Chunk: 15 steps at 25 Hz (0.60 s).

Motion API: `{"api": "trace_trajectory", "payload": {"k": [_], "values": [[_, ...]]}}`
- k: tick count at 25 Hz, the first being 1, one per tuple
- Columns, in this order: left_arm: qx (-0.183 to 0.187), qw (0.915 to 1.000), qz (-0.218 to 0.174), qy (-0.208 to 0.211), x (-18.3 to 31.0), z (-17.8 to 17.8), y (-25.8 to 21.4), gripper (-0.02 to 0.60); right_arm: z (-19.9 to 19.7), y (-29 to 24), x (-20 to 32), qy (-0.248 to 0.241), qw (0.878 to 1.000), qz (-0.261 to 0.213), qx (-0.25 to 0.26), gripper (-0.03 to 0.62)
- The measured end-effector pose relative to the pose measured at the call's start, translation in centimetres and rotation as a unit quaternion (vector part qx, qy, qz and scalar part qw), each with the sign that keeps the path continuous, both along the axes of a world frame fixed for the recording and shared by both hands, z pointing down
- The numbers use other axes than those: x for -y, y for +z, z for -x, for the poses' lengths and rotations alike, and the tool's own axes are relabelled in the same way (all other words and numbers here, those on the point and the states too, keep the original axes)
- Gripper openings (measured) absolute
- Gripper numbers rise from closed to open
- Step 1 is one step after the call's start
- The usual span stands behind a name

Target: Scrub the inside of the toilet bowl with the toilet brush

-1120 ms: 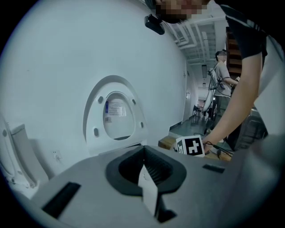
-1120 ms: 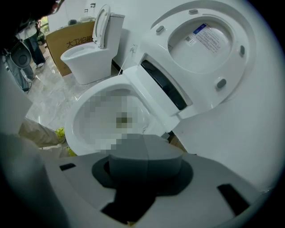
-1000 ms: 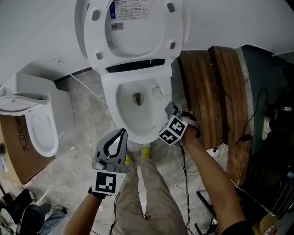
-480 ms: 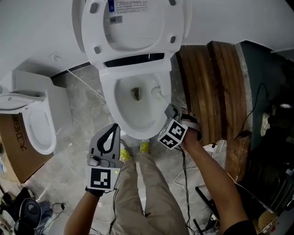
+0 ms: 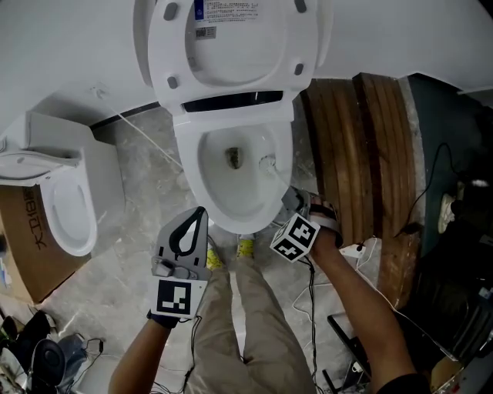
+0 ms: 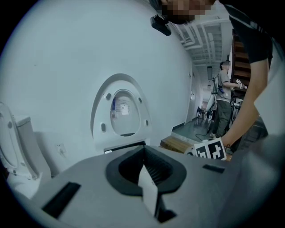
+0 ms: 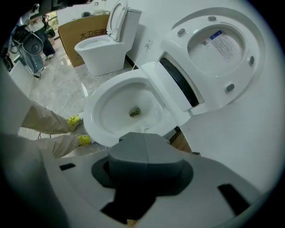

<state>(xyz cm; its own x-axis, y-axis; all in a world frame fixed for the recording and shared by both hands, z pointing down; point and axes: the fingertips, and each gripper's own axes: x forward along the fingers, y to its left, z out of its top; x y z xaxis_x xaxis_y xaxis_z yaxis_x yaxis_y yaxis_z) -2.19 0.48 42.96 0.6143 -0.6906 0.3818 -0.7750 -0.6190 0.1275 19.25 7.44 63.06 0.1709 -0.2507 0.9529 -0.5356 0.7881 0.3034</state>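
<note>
The toilet brush (image 5: 268, 163) has its white head inside the toilet bowl (image 5: 223, 202). It lies against the right inner wall, just right of the drain (image 5: 233, 159), where brownish soiling shows. A thin handle runs from the head back over the front right rim to your right gripper (image 5: 287, 198).

In the right gripper view, that gripper (image 7: 144, 135) has its jaws clenched together, and the bristles (image 7: 141, 128) show just past the tips. The jaws cover the exact grip point on the handle. The seat and lid (image 5: 231, 54) stand raised against the wall, with a printed label (image 5: 227, 9) on the lid's underside.

Your left gripper (image 5: 199, 217) is held off the bowl, below and left of its front rim, over the marbled floor (image 5: 146, 192). Its jaws are closed tip to tip on nothing. The left gripper view shows the same (image 6: 143, 151), with the jaws aimed toward the raised lid.

Your yellow shoes (image 5: 245, 248) stand just in front of the bowl's base, with your beige trousers (image 5: 246, 323) below them in the head view.

- **Right of the toilet:** wooden planks (image 5: 354, 154) lie just beside it.
- **By your right arm:** cables (image 5: 308, 285) trail on the floor.
- **Well to the left:** a second toilet (image 5: 62, 208) stands with a cardboard box (image 5: 23, 254) beside it.
</note>
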Motion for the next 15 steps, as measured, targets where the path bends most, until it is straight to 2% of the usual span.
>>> {"api": "trace_trajectory", "payload": {"k": [7, 15], "values": [[0.008, 0.9998, 0.008, -0.018, 0.1, 1.4, 1.2, 0.009, 0.6, -0.5, -1.8, 0.003, 1.0, 0.01, 0.006, 0.152], [0.009, 0.9997, 0.014, -0.016, -0.3, 1.6, 1.7, 0.009, 2.5, -1.1, -4.6, -0.007, 0.999, 0.04, 0.01, 0.152]]}}
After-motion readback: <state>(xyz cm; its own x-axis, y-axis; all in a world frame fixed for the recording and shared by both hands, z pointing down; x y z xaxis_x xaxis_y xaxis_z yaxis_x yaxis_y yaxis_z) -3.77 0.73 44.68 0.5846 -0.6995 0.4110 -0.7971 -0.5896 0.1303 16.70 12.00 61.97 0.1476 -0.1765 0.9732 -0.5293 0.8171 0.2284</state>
